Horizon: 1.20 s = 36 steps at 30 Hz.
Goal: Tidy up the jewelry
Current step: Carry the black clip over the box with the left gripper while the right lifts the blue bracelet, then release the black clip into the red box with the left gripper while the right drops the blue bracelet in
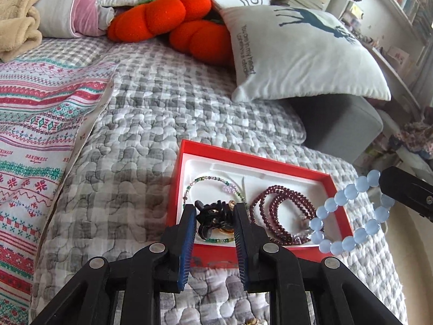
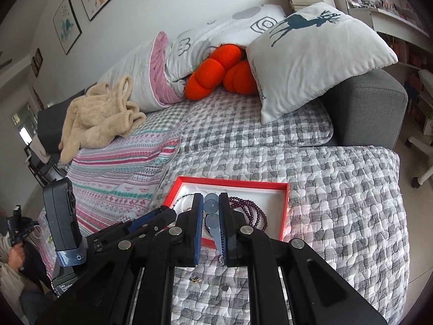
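A red box (image 1: 335,189) with a white insert lies on the checked quilt. In it are a dark red bead strand (image 1: 281,211) and a green bead necklace (image 1: 205,180). My left gripper (image 1: 215,216) hangs over the box's near left part with a black hair claw (image 1: 213,218) filling the gap between its blue pads. My right gripper (image 2: 211,211) is shut on a pale blue bead bracelet (image 2: 210,206) above the box (image 2: 232,181). In the left wrist view the bracelet (image 1: 349,216) dangles as a loop from the right gripper (image 1: 389,187) over the box's right edge.
Two small loose pieces (image 2: 196,279) (image 2: 224,288) lie on the quilt in front of the box. A deer cushion (image 2: 311,54), orange plush (image 2: 216,73) and grey sofa arm (image 2: 365,103) stand behind. A patterned blanket (image 1: 40,135) lies left. A person's hand (image 2: 16,254) holds the left gripper.
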Each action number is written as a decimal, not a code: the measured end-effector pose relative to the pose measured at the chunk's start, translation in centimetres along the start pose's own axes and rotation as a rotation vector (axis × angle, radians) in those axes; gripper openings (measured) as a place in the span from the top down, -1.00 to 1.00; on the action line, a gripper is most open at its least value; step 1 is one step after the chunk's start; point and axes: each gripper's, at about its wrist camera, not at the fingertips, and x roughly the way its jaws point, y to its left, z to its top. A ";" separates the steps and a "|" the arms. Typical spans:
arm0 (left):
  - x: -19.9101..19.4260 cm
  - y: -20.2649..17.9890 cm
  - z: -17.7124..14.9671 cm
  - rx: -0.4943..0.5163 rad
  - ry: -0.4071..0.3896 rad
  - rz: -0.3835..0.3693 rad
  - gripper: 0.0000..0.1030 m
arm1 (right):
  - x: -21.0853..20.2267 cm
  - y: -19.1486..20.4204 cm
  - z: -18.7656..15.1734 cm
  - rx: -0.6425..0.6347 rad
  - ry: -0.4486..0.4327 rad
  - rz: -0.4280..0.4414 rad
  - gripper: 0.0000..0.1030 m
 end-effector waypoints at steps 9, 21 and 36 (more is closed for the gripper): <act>-2.6 -0.5 -0.3 0.011 -0.022 -0.006 0.19 | 1.0 1.3 0.4 -0.026 -0.003 0.010 0.76; -2.9 -0.1 -2.0 0.035 0.065 0.098 0.13 | 4.4 1.5 0.4 -0.064 0.017 -0.002 0.76; -2.3 -0.5 -2.2 0.064 0.085 0.124 -0.31 | 5.1 -3.0 0.0 -0.006 0.083 -0.109 0.64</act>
